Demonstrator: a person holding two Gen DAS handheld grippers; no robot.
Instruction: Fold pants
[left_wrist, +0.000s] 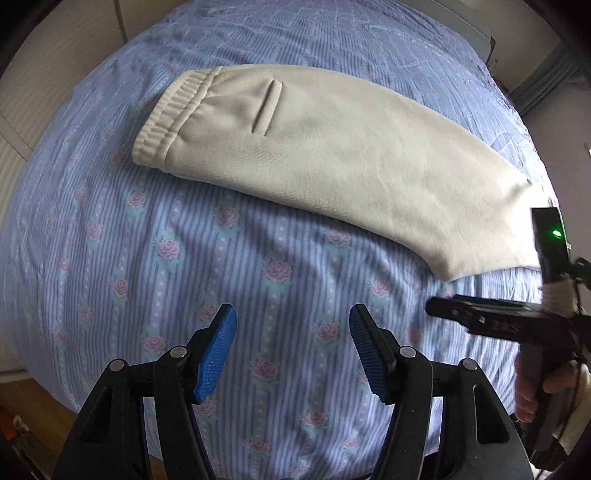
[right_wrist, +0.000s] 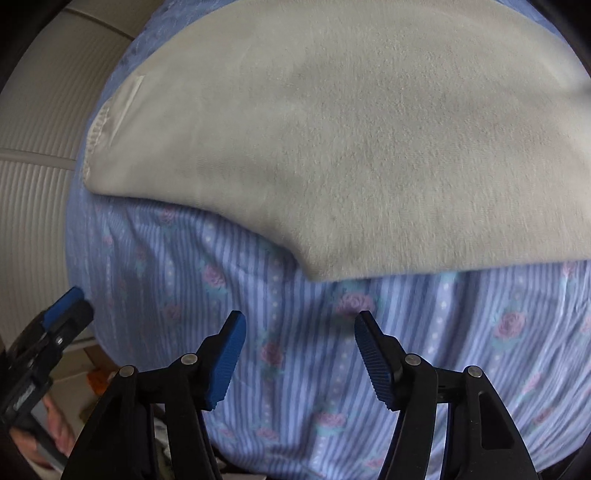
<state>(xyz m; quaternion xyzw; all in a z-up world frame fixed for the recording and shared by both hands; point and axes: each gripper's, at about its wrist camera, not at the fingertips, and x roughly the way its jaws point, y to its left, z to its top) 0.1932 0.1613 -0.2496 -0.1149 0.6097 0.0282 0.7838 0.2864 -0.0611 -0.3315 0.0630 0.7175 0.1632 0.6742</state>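
The cream pants (left_wrist: 332, 147) lie flat on the bed (left_wrist: 184, 258), folded lengthwise into one long strip, waistband (left_wrist: 166, 114) at the far left and leg end towards the right; a slit pocket (left_wrist: 266, 107) shows near the waistband; the left gripper (left_wrist: 293, 354) hangs above the striped floral sheet, jaws wide apart, holding nothing; the right gripper (right_wrist: 300, 356) is likewise spread and bare, just short of the pants' near edge (right_wrist: 321, 275).
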